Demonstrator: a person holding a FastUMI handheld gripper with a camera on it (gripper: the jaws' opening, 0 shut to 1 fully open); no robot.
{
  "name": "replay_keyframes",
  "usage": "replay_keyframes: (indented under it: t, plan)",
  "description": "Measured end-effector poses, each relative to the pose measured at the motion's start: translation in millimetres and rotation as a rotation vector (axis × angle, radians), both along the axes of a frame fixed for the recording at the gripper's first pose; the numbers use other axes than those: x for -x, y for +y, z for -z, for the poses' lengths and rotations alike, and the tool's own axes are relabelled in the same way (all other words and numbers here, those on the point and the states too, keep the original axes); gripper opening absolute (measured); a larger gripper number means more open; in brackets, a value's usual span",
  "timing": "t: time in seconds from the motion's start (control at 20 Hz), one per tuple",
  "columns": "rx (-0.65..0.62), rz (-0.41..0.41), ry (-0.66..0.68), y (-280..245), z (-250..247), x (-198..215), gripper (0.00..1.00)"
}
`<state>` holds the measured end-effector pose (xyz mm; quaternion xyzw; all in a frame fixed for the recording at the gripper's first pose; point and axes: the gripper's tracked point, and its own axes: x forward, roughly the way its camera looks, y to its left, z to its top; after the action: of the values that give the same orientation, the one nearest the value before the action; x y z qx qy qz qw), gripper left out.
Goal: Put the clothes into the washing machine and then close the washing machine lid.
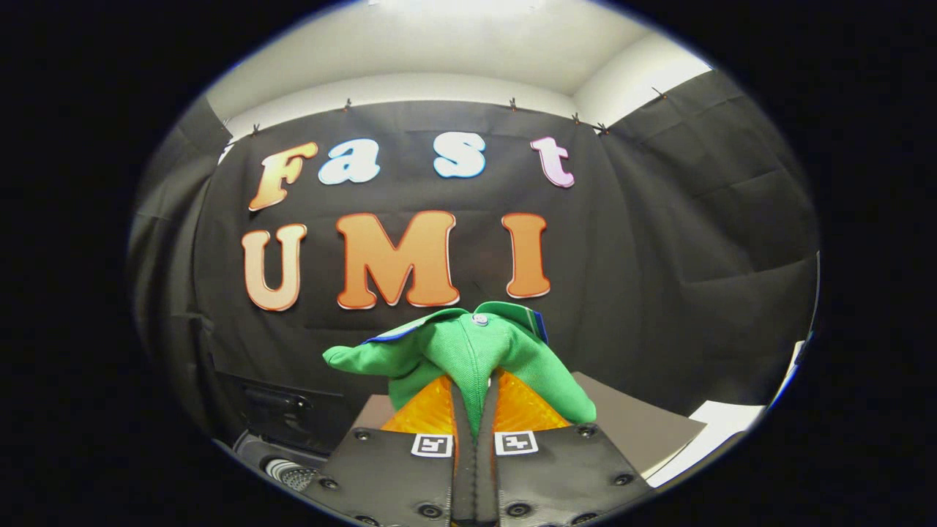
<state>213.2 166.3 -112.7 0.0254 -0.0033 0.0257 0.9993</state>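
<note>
I have the gripper (474, 380) pinched tight on a green garment (468, 351) with blue trim and a snap button, both fingers pressing the fabric, which bunches over and ahead of the fingertips, lifted in the air. Below and to the side sits what I judge to be the washing machine (282, 439). So 1 piece is picked up; dropping it in and closing the lid remain.

Garment (468, 351) pinched between the closed fingers (474, 410), draping over them. Washing machine (289, 468) lies below, left of the fingers.
</note>
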Motion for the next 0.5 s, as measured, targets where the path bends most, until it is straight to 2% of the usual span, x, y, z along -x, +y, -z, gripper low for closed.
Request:
replay_keyframes:
  t: [0.25, 0.5]
  plan:
    - [0.018, -0.064, -0.028, 45.2, -29.6, 24.1, 0.08]
    - [0.015, -0.202, -0.082, 113.7, -63.8, 49.1, 0.08]
